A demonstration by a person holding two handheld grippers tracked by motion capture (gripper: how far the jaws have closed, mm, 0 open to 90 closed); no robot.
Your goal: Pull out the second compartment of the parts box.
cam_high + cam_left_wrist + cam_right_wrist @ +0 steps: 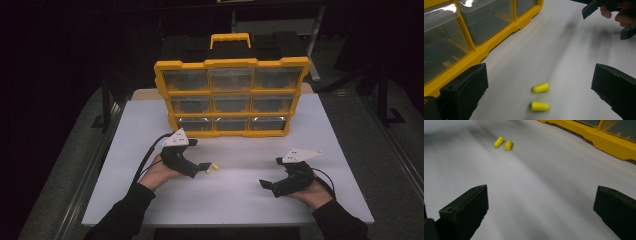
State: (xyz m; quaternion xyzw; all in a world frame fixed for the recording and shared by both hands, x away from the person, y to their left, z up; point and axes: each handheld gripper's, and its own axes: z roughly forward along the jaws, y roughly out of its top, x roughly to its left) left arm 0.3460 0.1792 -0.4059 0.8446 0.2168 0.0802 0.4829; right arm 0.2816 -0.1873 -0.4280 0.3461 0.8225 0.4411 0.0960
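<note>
Yellow foam earplugs, two of them, lie side by side on the white tabletop, just in front of the left gripper, whose jaws are spread wide and hold nothing. Right gripper sits over at the near right, jaws also spread. Yellow drawer organizer stands at the far side.

A drawer cabinet stands at the back of the table. Before it, left of centre, two earplugs lie side by side, just beside the left tongs. The right tongs sit well apart, nearer the front.
</note>
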